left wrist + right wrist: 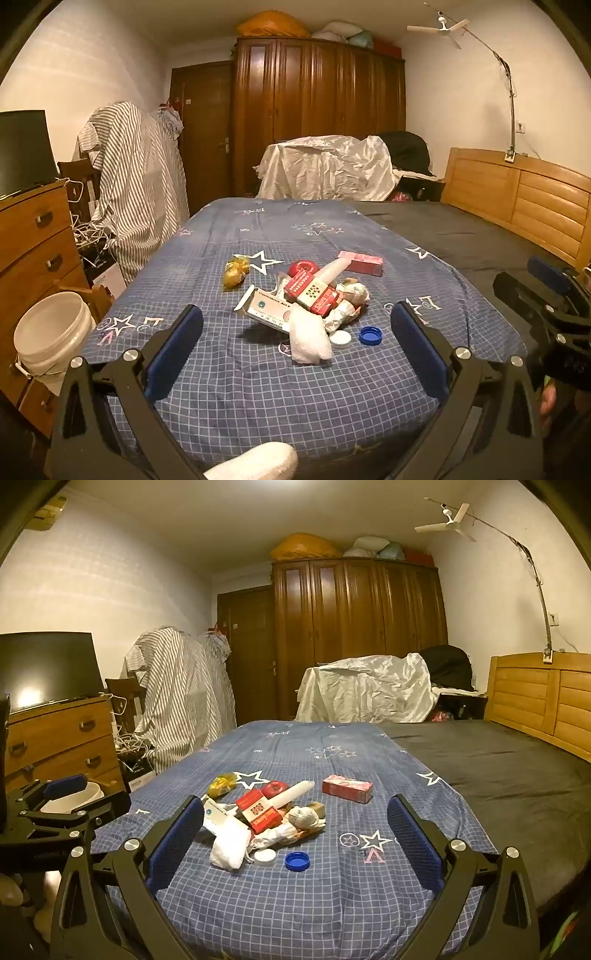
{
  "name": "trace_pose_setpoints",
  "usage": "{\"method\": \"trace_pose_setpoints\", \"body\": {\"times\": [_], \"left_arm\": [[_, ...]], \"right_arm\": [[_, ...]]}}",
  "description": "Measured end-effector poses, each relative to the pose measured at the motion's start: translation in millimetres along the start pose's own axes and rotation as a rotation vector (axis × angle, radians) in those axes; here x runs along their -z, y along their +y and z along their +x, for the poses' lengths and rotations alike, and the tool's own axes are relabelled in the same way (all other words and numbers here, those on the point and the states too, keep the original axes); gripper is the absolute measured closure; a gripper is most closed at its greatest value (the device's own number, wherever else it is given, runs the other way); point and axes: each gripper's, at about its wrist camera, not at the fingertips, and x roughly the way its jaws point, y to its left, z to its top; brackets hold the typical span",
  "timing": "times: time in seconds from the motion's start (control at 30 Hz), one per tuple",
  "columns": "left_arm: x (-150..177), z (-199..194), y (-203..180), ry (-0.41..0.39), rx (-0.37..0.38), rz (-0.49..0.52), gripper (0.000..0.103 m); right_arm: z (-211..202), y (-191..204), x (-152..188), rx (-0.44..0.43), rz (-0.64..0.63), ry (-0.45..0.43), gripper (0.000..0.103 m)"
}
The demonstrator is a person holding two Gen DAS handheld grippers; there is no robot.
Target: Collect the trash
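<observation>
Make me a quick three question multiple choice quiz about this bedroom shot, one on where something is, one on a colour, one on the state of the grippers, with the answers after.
1. Where is the white bucket?
A. On the floor left of the bed
B. On top of the wardrobe
C. On the bed among the trash

2. What colour is the open-side-up bottle cap nearest the right side of the pile?
A. Green
B. Blue
C. Yellow

3. How do the left gripper and right gripper stand?
A. Both shut on trash
B. One holds a box
C. Both open, holding nothing

Answers: 1 A, the bucket stands beside the drawers, below the bed's edge. 2 B, the cap is plainly blue. 3 C, their blue pads stand wide apart, nothing between them.
</observation>
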Motion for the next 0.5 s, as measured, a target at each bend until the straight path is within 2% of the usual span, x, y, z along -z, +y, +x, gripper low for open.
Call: {"method": "trace_pose_setpoints", "body": {"times": [0.27, 0.5], "left_arm": [[1.3, -6.2, 1.1, 0.004, 0.008, -0.007, 0.005], [2.8, 3.5, 6.3, 0.025, -0.011, -0.013, 0.005]], "right_arm": [[2.5, 2.5, 5.7, -0.005, -0.006, -0.001, 0.004], [7.7, 6.7, 8.6, -0.013, -0.011, 0.009, 0.004]]}}
